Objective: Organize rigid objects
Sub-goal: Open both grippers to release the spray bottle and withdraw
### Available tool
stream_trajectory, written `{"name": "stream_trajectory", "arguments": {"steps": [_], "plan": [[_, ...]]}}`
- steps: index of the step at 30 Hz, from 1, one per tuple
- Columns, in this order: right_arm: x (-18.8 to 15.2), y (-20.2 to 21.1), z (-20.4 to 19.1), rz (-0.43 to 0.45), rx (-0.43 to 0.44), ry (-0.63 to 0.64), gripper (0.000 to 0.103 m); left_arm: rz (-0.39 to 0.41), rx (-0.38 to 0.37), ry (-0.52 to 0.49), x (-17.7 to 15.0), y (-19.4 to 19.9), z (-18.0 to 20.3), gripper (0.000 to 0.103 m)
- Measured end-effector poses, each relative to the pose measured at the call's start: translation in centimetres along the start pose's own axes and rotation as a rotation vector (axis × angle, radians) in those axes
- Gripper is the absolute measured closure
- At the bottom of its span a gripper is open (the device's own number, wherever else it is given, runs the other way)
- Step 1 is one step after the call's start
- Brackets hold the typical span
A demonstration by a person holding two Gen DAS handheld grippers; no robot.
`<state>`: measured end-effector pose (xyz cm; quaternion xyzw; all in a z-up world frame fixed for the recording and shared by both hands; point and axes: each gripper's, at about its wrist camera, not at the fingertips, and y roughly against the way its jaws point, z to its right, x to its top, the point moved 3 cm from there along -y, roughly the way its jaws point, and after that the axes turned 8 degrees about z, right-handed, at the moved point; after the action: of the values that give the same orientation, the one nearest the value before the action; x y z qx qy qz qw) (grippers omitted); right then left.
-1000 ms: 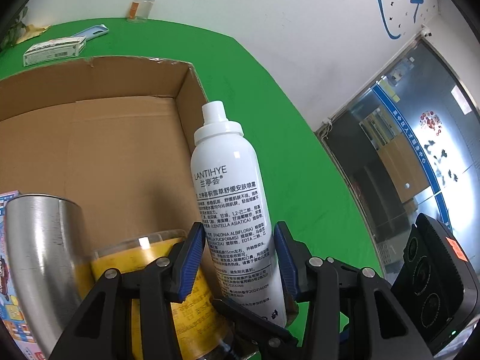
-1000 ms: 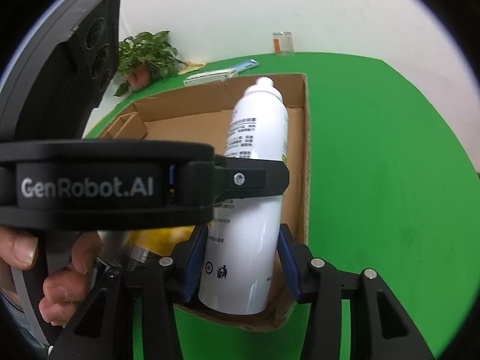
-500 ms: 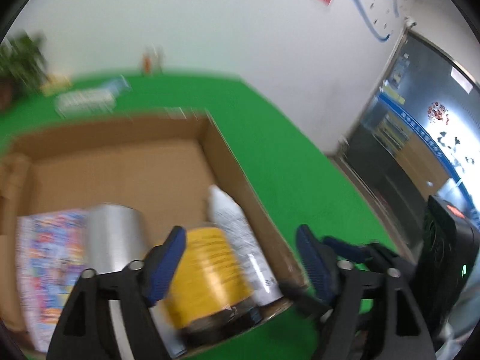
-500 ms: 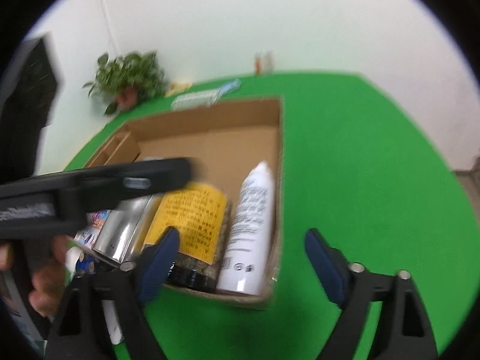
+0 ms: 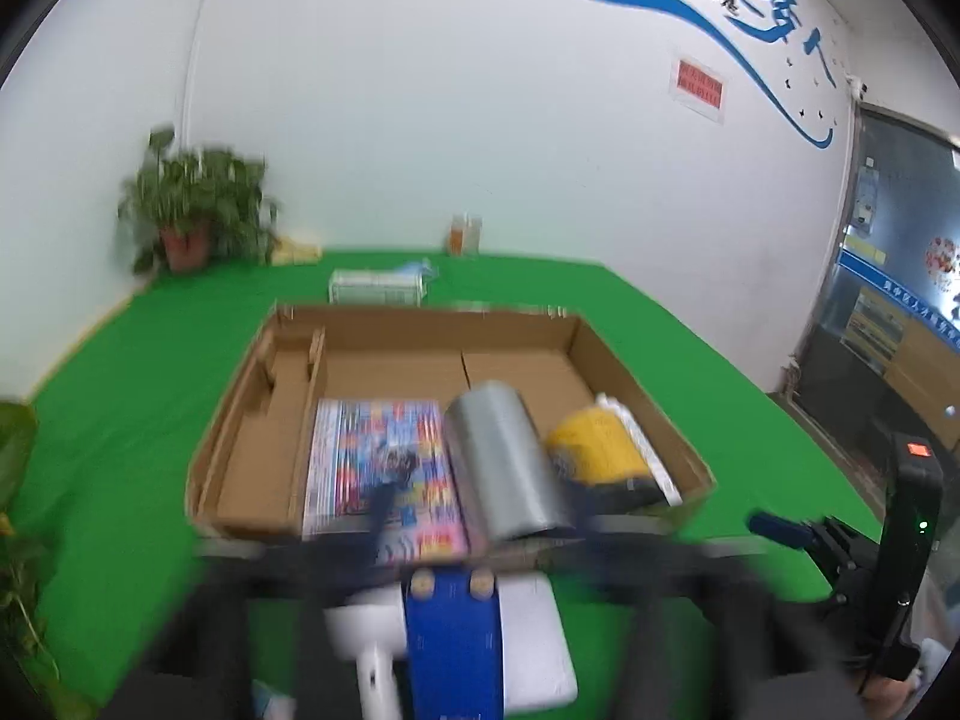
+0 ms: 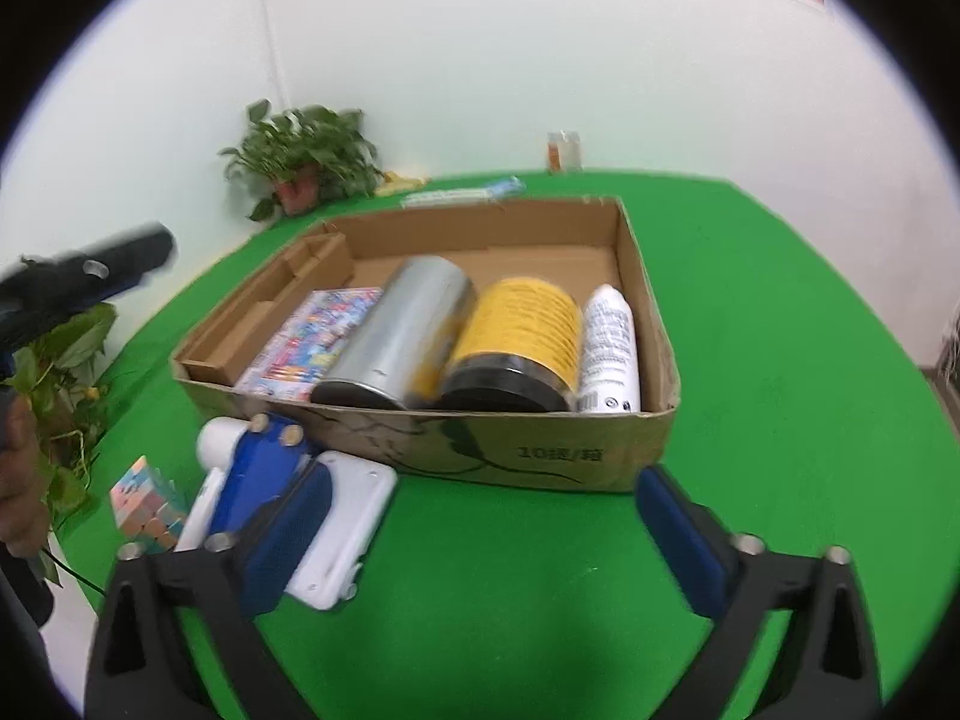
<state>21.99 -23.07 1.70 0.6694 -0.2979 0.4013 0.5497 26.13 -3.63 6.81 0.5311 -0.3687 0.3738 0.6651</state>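
A cardboard box on the green table holds a colourful flat pack, a steel cylinder, a yellow-labelled jar and a white spray bottle lying at its right wall. The box also shows in the left wrist view with the spray bottle. My right gripper is open and empty in front of the box. My left gripper is a motion-blurred smear near the box's front edge. A blue-and-white device lies in front of the box.
A pastel cube lies left of the device. A potted plant, a flat packet and a small glass jar stand at the table's far side. Leaves hang at the left edge.
Both grippers let go of the spray bottle, which now lies in the box. Both opened and pulled back from the box.
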Motion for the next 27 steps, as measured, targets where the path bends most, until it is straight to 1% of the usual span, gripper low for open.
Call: {"name": "stream_trajectory", "arguments": {"steps": [1,2,3,4,5,6,7,8,10,12,15,17,19,22,27], "plan": [[-0.6,1.0,-0.2,0.005,-0.018,0.014,0.056,-0.002,0.028,0.014,-0.5,0.6,-0.7,0.100],[-0.7,1.5,-0.6,0.011,-0.040,0.025,0.058,0.018,0.058,0.013,-0.6,1.6,-1.3,0.100],[-0.8,2.2,-0.7,0.031,-0.033,0.019,0.057,0.053,0.092,0.008,-1.1,2.6,-1.6,0.091],[-0.9,2.6,-1.0,0.044,-0.027,0.018,0.047,0.061,0.104,0.008,-1.4,3.2,-1.8,0.056],[-1.0,2.9,-1.4,0.049,-0.031,0.022,0.017,0.059,0.107,0.016,-1.8,3.7,-2.0,0.026],[-1.3,3.1,-1.7,0.051,-0.033,0.023,0.000,0.070,0.111,0.032,-2.0,4.4,-2.3,0.005],[-1.5,3.5,-1.9,0.062,-0.024,0.018,0.001,0.097,0.100,0.059,-2.4,4.9,-2.6,0.000],[-1.7,4.0,-2.2,0.069,-0.022,0.011,0.001,0.090,0.091,0.067,-2.6,5.1,-2.9,0.000],[-1.9,4.1,-2.6,0.066,-0.016,0.000,0.001,0.045,0.073,0.054,-3.6,4.9,-2.9,0.001],[-2.3,4.3,-2.6,0.057,-0.011,-0.019,0.001,0.028,0.081,0.052,-4.2,4.6,-2.9,0.001],[-3.0,4.3,-2.7,0.029,-0.004,-0.036,0.001,0.003,0.072,0.043,-4.8,4.5,-2.9,0.001],[-3.4,4.4,-2.8,0.024,0.021,-0.046,0.001,-0.012,0.073,0.046,-5.2,4.3,-3.0,0.001],[-4.0,4.3,-3.2,0.013,0.058,-0.049,0.001,-0.046,0.064,0.061,-5.8,3.8,-3.2,0.001],[-4.8,3.8,-3.9,-0.016,0.100,-0.028,0.001,-0.089,0.052,0.082,-6.8,3.1,-3.5,0.001],[-6.1,2.7,-5.4,-0.078,0.182,-0.015,0.001,-0.130,0.039,0.073,-8.2,2.5,-3.8,0.001]]}}
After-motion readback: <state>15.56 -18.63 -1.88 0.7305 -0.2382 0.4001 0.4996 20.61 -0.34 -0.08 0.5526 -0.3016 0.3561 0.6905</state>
